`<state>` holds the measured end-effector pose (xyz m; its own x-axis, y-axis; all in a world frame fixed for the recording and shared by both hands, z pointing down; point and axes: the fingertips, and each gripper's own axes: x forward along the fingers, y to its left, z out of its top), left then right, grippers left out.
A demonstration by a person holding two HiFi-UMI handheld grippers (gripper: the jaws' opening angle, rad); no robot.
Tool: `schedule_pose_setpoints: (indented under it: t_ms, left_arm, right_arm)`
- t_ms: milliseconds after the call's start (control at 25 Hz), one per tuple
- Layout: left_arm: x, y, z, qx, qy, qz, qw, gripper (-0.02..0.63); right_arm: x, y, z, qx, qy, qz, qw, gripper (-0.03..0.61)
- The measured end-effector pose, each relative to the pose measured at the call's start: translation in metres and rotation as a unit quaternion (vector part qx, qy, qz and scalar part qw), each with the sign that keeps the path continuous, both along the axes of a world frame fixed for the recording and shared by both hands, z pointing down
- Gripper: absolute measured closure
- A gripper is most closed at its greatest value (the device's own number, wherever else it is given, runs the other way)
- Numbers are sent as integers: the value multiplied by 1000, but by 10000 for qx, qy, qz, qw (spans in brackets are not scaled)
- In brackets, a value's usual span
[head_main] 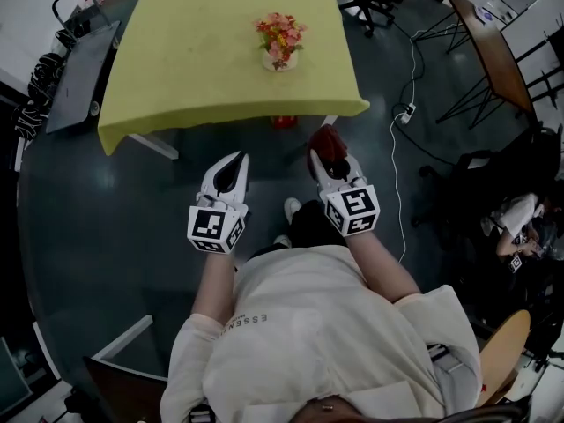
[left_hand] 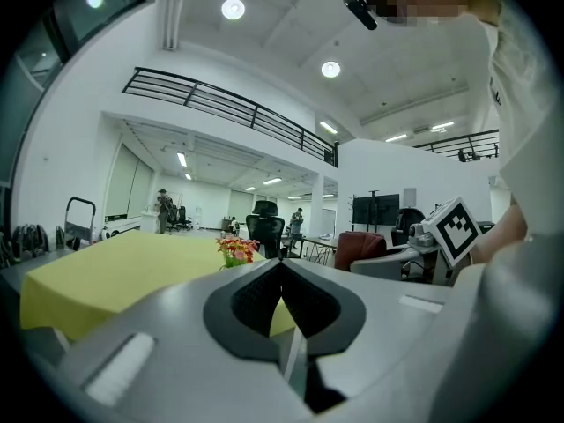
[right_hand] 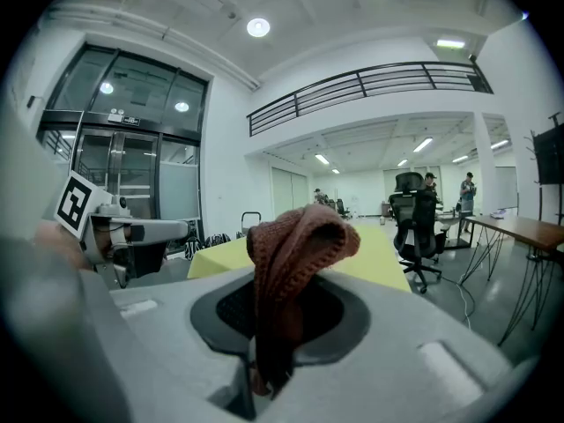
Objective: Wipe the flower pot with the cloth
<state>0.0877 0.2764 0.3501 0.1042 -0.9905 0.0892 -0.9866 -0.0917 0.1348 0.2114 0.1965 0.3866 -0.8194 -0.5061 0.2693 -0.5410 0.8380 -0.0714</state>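
Open grey floor [head_main: 132, 210] lies before the edge of the yellow-clothed table [head_main: 176, 77]. The left gripper [head_main: 236, 160] is clenched empty, the right gripper [head_main: 322, 151] clamps a reddish knitted cloth [head_main: 328, 139], and pink flowers [head_main: 280, 32] partly hide the white pot [head_main: 280, 63].

My white left gripper [head_main: 238, 161] and right gripper [head_main: 322, 160] wear black-and-white square-patterned cubes. The knitted cloth [right_hand: 295, 245] is rust-red, the table [head_main: 194, 69] yellow, and the flower pot [head_main: 280, 61] white under pink-orange blooms, on a dark grey floor [head_main: 106, 236].

Flower pot [head_main: 280, 61] mostly under its flowers [head_main: 279, 32]; lower end of the cloth [right_hand: 295, 254] deep between the jaws.
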Motion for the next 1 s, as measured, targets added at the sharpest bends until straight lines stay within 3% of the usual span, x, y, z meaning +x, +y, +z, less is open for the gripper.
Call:
schedule_pose_setpoints:
  t_ms: [320, 640, 1000]
  left_arm:
    - [-36, -77, 33, -358, -30, 67, 9993, 604]
    - [-91, -190, 62, -769, -137, 353, 9963, 603]
    - [-119, -300, 115, -1213, 46, 828, 9892, 603]
  right_arm:
    - [-30, -87, 35, -347, 202, 110, 9991, 526]
    - [-84, -194, 86, -882, 683, 33, 9938, 526]
    - [-146, -247, 150, -1683, 1148, -618, 9771, 526]
